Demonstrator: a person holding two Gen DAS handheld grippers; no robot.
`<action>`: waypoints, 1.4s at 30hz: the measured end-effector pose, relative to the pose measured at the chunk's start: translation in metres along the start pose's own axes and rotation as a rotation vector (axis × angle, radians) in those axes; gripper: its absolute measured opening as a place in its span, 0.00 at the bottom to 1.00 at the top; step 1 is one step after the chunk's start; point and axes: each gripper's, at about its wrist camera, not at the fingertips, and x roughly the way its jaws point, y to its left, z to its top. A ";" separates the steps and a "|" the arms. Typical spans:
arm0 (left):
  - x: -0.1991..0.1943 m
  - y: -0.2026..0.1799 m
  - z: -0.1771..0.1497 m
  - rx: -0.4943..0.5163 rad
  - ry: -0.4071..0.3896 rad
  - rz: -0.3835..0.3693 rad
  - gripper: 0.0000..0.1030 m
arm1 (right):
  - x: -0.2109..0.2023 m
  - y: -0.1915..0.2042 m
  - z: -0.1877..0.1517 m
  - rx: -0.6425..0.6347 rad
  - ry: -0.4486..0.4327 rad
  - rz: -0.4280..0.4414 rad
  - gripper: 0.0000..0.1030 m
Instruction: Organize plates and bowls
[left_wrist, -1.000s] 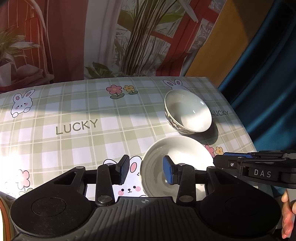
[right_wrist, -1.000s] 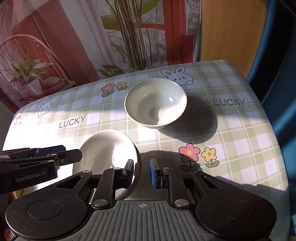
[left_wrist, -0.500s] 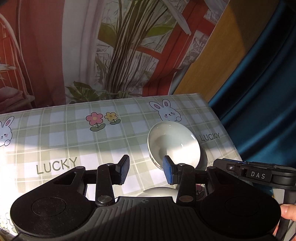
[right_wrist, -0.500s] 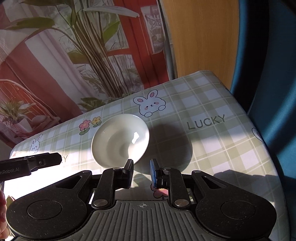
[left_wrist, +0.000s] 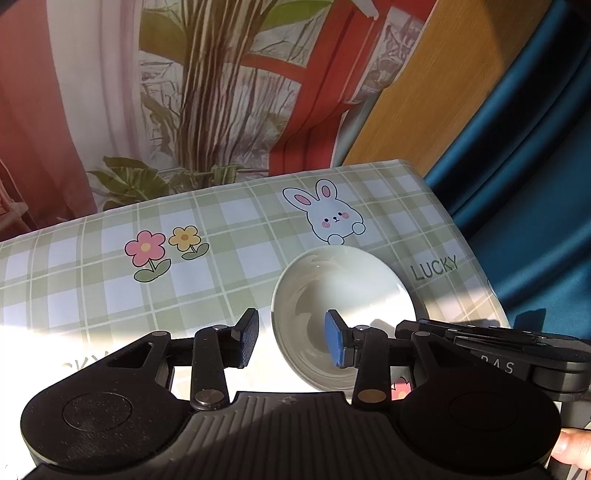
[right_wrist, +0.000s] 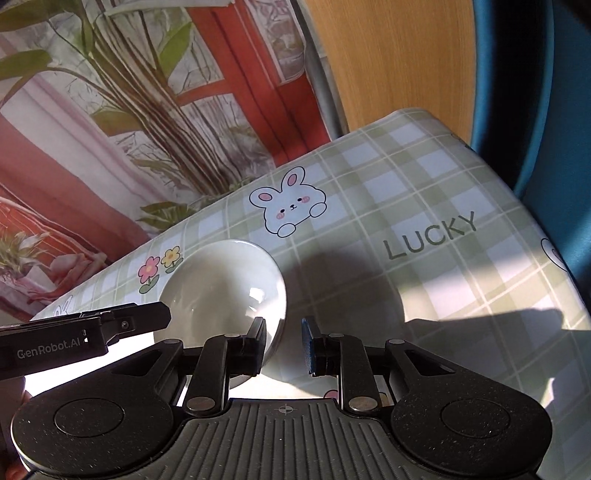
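Observation:
A deep white bowl (left_wrist: 343, 295) stands upright on the green checked tablecloth (left_wrist: 110, 288), near its right side. My left gripper (left_wrist: 291, 343) is open and straddles the bowl's left rim, with one pad outside and the blue pad over the inside. In the right wrist view the same bowl (right_wrist: 221, 288) has its right rim between the pads of my right gripper (right_wrist: 283, 349), which is open with a narrow gap. Neither pair of pads presses on the rim. Each gripper shows in the other's view: the right one (left_wrist: 498, 354) and the left one (right_wrist: 85, 332).
The table's right edge (right_wrist: 554, 236) drops off to a blue curtain (left_wrist: 535, 147). A printed backdrop (left_wrist: 184, 92) and a wooden panel (right_wrist: 399, 55) rise behind the far edge. A person's fingertip (left_wrist: 572, 450) shows at the lower right. Bare tablecloth lies to the bowl's left.
Both grippers moved forward and down from the shallow white dish to the deep bowl. The dish has dropped out of view. The bowl's rim now lies between each pair of pads.

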 end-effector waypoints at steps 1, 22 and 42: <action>0.003 0.001 0.000 0.000 0.001 0.004 0.39 | 0.001 0.000 0.000 -0.002 0.003 0.001 0.20; 0.016 0.005 -0.006 0.017 -0.001 0.019 0.10 | 0.002 0.010 0.000 -0.042 -0.008 0.004 0.08; -0.104 0.007 -0.042 -0.002 -0.116 0.006 0.10 | -0.090 0.073 -0.024 -0.142 -0.070 0.044 0.08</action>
